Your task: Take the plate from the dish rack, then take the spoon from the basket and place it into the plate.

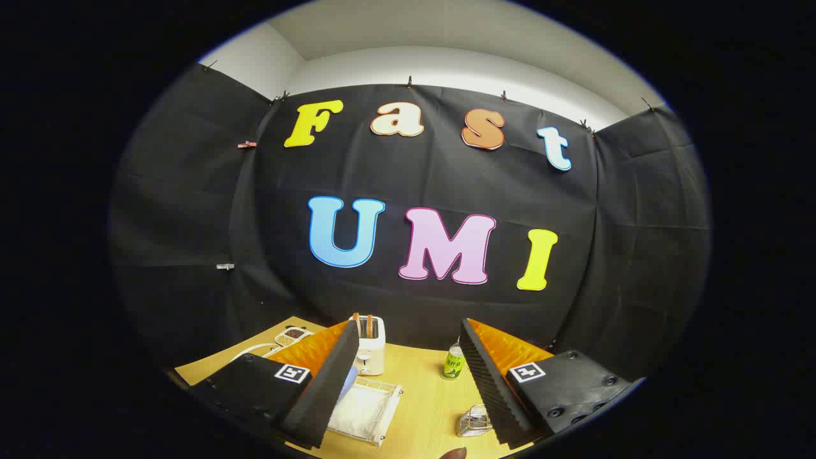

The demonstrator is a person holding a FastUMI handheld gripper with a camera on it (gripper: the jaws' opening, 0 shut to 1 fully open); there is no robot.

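Note:
My gripper point(408, 327) is open and held high above a wooden table point(421, 382), with nothing between its fingers. Below the left finger point(328, 382) lies a white wire dish rack point(364, 411) with something pale in it. A bluish-white edge at the rack's near-left side point(347, 386) may be the plate; the finger hides most of it. Against the right finger point(488, 382) stands a small wire basket point(475, 421). I cannot make out what it holds, and no spoon is plain to see.
A white toaster point(370, 347) with two slices of toast stands at the back of the table, between the fingers. A green can point(453, 363) stands just left of the right finger. A white box with a cable point(290, 336) lies beyond the left finger.

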